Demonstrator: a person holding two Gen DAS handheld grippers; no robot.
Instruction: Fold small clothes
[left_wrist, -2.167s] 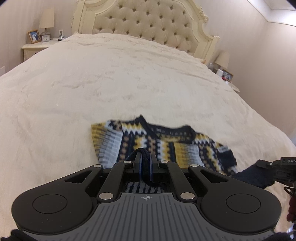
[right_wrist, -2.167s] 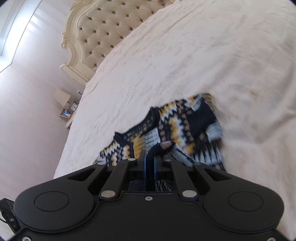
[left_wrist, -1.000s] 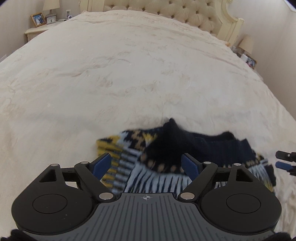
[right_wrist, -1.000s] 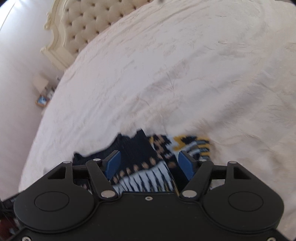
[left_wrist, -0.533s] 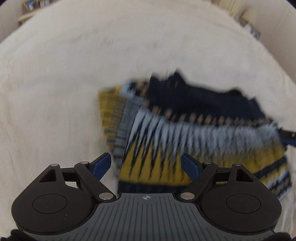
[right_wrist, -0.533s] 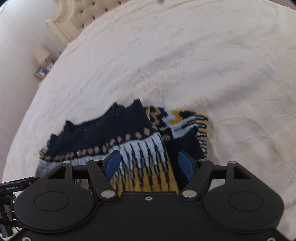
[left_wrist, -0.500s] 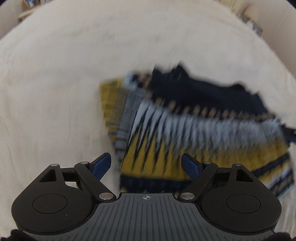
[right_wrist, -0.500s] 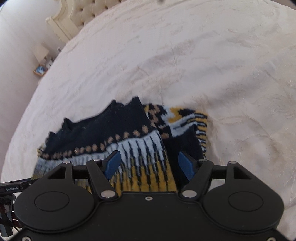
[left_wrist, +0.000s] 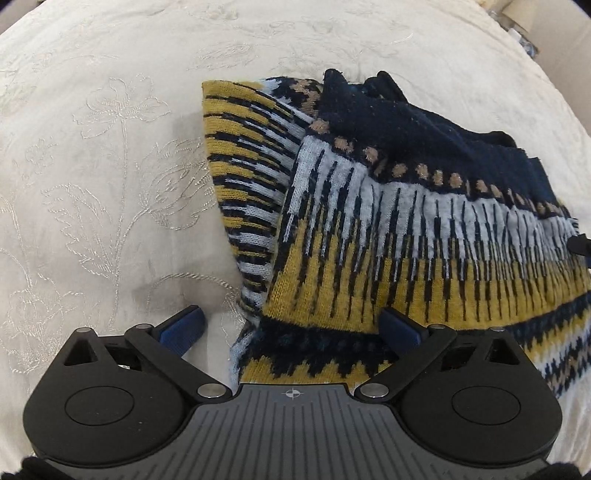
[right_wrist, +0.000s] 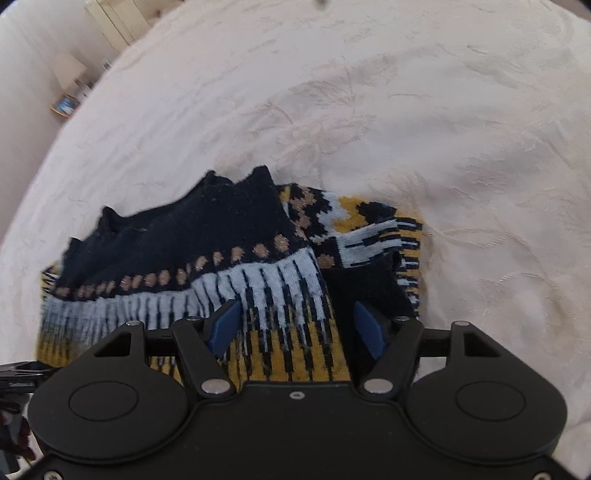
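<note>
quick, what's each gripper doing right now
Left gripper: open, holding nothing, over the sweater.
Right gripper: open, holding nothing, over the same sweater.

Ahead of the matt black plastic left gripper (left_wrist: 291, 326) with blue ribbed pads (left_wrist: 183, 328), a coarse knitted wool sweater (left_wrist: 388, 221) lies on a soft, embroidered cream bedspread (left_wrist: 110, 155).

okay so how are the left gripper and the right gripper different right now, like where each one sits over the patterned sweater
The left gripper straddles the near-left corner of the navy, yellow and white patterned knit sweater, one blue finger over the cream embroidered bedspread. The right gripper has both fingers over knit, near the sweater's right end. The left body has a ribbed grey plate; the right's is plain black. Both are open, gripping nothing.
</note>
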